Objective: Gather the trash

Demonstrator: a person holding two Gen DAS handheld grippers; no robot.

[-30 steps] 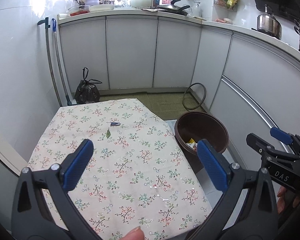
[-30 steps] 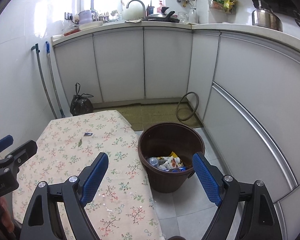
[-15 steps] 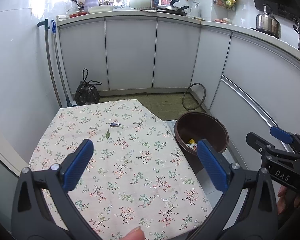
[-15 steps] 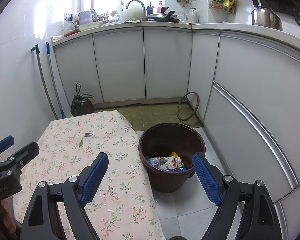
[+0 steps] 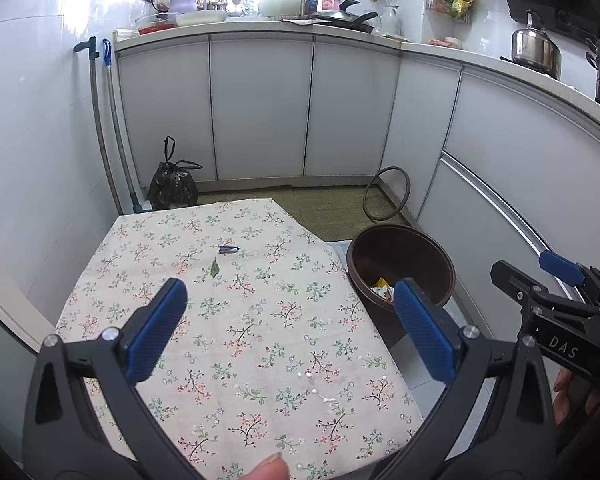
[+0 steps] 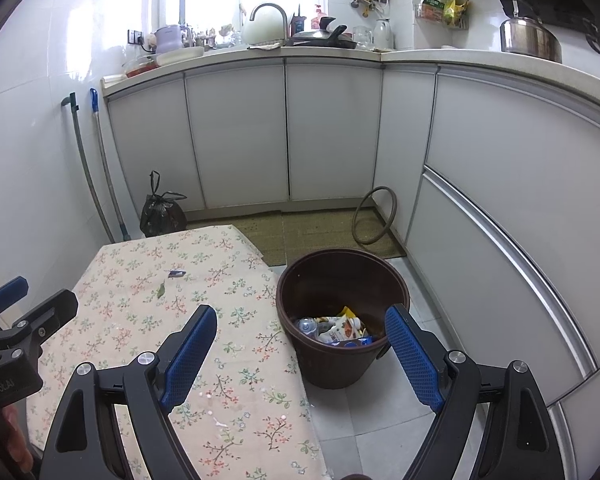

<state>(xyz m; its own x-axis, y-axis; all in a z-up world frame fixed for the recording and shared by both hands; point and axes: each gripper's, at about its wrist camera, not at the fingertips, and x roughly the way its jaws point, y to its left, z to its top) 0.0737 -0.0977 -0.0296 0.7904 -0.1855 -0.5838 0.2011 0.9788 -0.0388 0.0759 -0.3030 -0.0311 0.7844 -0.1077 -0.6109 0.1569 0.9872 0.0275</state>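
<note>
Change: almost none since a second ago; both views hold the same framing, and the scraps on the cloth lie where they lay.
Cabinets (image 5: 260,108): white doors along the far wall and down the right side, worktop above crowded with kitchenware.
Bench (image 5: 236,320): covered by a floral cloth, its left edge along the white wall, its far edge short of the floor mat.
Trash bin (image 6: 342,316): brown, round, standing on the floor tiles just beside the bench's right edge; wrappers and a bottle lie in its bottom.
Black bag (image 5: 173,186): knotted, on the floor past the bench's far-left corner, next to two poles leaning on the wall.
Ring (image 6: 374,216): dark hoop propped against the right-hand cabinets, beyond the bin.
Left tongs (image 5: 286,320): blue pads spread wide, nothing between them, hovering over the near half of the bench.
Right tongs (image 6: 300,354): spread wide too, empty, held above the bench's right edge and the bin's rim.
Wrapper scrap (image 5: 229,249): small, dark blue, on the cloth toward the far edge, mid-width.
Leaf (image 5: 215,268): small, green, just nearside of the scrap, not touching it.
Crumbs (image 5: 324,398): white specks near the bench's near-right corner.
</note>
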